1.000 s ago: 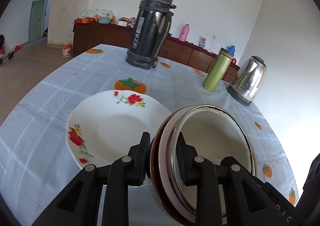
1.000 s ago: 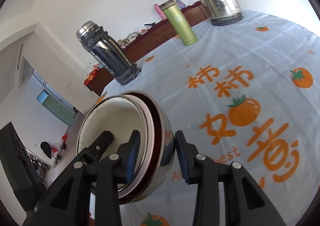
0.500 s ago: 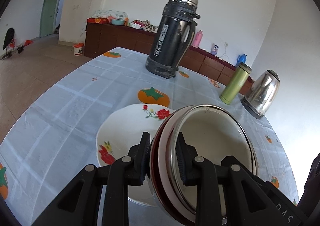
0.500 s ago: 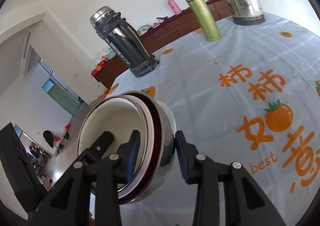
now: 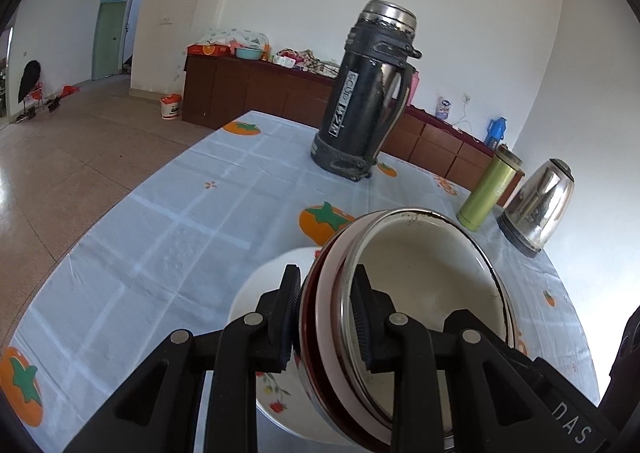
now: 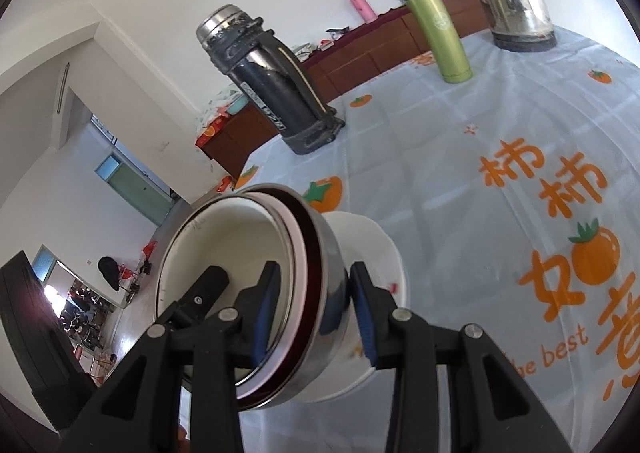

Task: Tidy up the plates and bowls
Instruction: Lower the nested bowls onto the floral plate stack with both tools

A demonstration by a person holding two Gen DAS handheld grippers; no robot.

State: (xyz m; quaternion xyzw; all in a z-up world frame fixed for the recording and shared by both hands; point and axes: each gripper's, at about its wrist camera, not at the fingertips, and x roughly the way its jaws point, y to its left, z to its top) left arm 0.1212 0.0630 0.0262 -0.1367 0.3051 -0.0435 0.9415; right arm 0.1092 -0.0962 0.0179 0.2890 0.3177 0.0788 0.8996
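A: You are working over the table under the pale blue cloth printed with orange persimmons (image 5: 168, 237), and the tall dark vacuum flask with a steel cap (image 5: 368, 93) is standing far across it, the slim green tumbler (image 5: 490, 193) and the shiny steel kettle (image 5: 538, 209) sitting off to the far right.

B: And the task's things?

A: You are holding the nested stack of steel-walled bowls with a cream inside (image 5: 424, 293) up off the cloth, tilted on edge, directly above the white flower-painted deep plate (image 5: 256, 293) lying on the near side of the table. Both tools are pinching it: the left gripper (image 5: 326, 317) is clamping the stack's rim on one side, the right gripper (image 6: 314, 309) is gripping the rim and wall on the opposite side.

B: What could be going wrong from here?

A: I judge that the stack is hanging on two edge pinches only, so if either hand twists or drifts apart from the other, the bowls could be sliding out or separating, then striking the plate hard enough to chip it.

B: Anything unclear?

A: The stack is hiding most of the plate, the near rim of each is cut off, and I cannot tell how many bowls are nested.
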